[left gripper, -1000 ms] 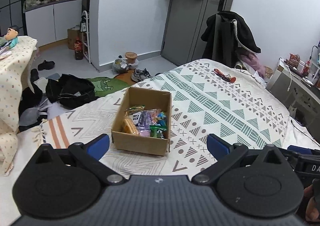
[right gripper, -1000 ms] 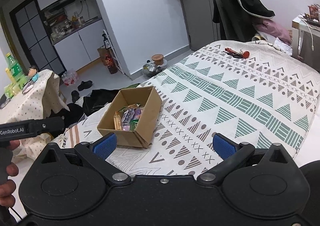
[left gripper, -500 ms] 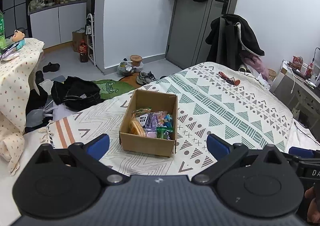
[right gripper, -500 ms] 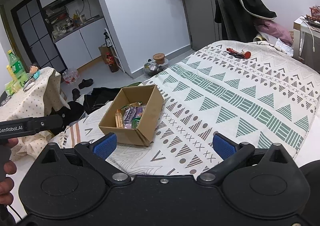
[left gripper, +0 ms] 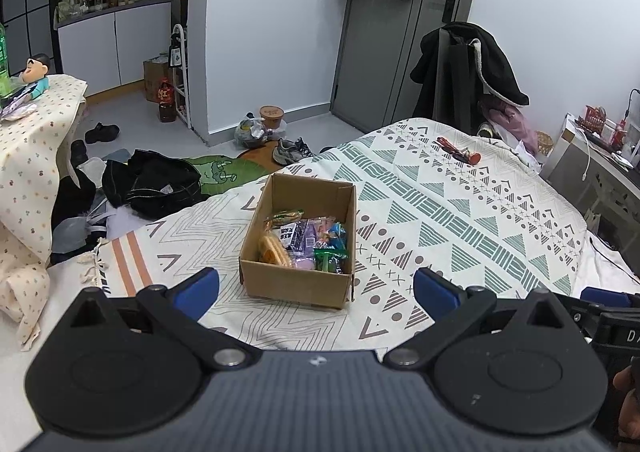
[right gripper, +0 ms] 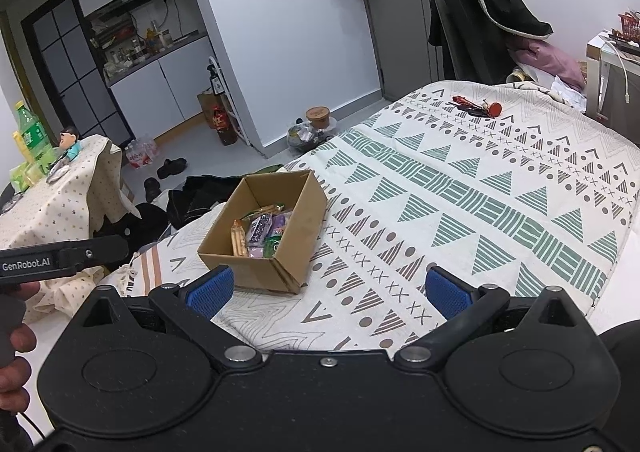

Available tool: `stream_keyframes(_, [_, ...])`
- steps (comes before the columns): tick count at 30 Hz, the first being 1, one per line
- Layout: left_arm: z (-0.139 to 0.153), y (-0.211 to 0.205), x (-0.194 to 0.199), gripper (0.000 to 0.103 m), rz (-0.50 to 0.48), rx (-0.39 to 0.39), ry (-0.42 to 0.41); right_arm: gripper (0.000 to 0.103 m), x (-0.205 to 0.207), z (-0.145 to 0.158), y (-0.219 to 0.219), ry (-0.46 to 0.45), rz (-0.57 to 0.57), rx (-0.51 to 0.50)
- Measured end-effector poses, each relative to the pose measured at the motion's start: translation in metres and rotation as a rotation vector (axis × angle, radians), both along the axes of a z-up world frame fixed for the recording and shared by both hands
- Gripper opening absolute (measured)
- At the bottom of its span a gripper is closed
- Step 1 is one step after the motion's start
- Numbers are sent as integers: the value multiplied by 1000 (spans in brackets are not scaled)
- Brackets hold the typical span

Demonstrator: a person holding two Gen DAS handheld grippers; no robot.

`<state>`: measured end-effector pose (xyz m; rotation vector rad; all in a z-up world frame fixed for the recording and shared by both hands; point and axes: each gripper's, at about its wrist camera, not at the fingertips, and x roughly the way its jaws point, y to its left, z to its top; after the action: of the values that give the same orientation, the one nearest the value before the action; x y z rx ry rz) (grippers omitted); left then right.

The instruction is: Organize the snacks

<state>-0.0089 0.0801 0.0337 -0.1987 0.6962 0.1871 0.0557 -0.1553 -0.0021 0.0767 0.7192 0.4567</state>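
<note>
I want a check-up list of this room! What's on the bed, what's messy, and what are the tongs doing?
Surface: bed with patterned cover, flat.
Job's things: open cardboard box on the bed, wrapped snacks inside.
Clutter: red-handled bits at the bed's far end.
Grippers: left tongs and right tongs both open, empty, short of the box.
Cables: white cable hanging off the desk.
Surroundings: dark clothes and shoes on the floor, coat on chair.
</note>
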Motion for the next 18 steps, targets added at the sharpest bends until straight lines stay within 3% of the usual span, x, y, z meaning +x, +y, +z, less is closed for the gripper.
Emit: stream_keyframes(18, [-3, 0, 0, 103, -2, 0, 5, 103, 0, 0, 0, -2, 0, -1])
